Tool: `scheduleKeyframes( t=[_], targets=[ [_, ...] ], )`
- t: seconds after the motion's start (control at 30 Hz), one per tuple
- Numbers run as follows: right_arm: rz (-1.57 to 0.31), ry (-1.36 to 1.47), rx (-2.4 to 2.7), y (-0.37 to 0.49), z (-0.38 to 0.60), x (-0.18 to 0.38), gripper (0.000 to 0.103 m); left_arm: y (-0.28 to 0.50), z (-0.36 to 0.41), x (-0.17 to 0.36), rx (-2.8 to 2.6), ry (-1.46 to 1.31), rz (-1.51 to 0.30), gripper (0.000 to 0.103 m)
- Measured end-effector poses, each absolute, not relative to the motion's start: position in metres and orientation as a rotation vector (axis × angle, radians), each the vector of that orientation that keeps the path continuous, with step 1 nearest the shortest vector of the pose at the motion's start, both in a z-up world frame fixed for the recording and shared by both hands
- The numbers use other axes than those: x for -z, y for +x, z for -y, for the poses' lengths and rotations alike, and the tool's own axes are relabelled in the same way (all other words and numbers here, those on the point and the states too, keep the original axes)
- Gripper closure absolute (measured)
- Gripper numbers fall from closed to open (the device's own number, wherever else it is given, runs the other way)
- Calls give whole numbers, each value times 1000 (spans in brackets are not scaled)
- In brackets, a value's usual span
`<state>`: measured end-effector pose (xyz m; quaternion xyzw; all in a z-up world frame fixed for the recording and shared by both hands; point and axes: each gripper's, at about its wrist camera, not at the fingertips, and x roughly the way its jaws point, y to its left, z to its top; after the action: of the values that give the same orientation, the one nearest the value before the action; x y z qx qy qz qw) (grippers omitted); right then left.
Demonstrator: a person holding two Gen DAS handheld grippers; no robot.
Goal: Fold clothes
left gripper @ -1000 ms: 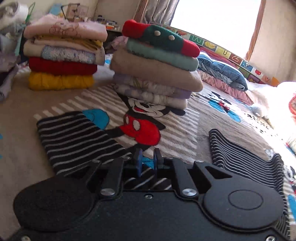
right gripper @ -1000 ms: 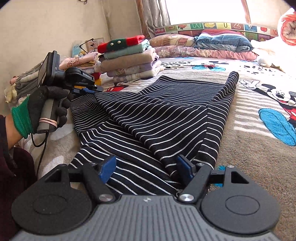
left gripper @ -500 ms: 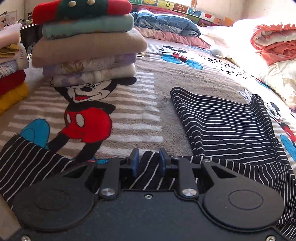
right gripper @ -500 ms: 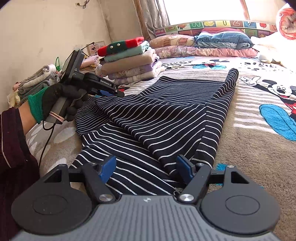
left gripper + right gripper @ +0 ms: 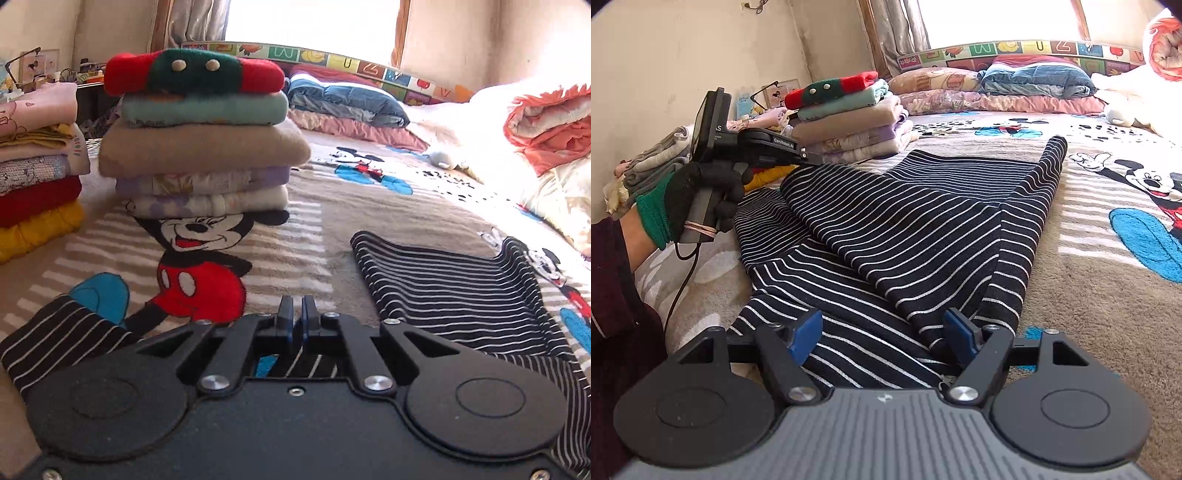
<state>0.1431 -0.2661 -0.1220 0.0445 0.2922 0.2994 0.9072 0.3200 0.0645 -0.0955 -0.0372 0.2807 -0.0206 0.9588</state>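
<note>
Carried across between the left fingers (image 5: 812,159), which had just been closing onto it, the striped garment's (image 5: 923,229) edge was mid-fold; the right fingers (image 5: 882,338) stood wide, empty, straddling its near end; laying down seemed next.

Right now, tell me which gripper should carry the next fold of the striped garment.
Left. The left gripper is shut at the raised edge of the striped garment, seemingly pinching it. The right gripper stands open over the near end, gripping nothing.

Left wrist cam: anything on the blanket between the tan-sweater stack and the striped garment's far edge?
Nothing. In the left wrist view, only bare blanket separates the stack from the striped garment.
</note>
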Motion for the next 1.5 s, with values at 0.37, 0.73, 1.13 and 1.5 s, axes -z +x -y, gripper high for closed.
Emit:
scheduleKeyframes(
  t=[0.37, 0.73, 1.13, 1.5],
  targets=[
    [-585, 85, -618, 140, 267, 117, 31, 300, -11, 64, 136, -22, -530, 87],
    [-603, 189, -634, 144, 278, 122, 30, 370, 153, 41, 416, 17, -654, 63],
    [-625, 255, -663, 151, 284, 123, 29, 458, 245, 74, 362, 151, -802, 71],
    [-637, 312, -680, 153, 289, 125, 28, 495, 151, 105, 310, -391, -885, 96]
  ],
)
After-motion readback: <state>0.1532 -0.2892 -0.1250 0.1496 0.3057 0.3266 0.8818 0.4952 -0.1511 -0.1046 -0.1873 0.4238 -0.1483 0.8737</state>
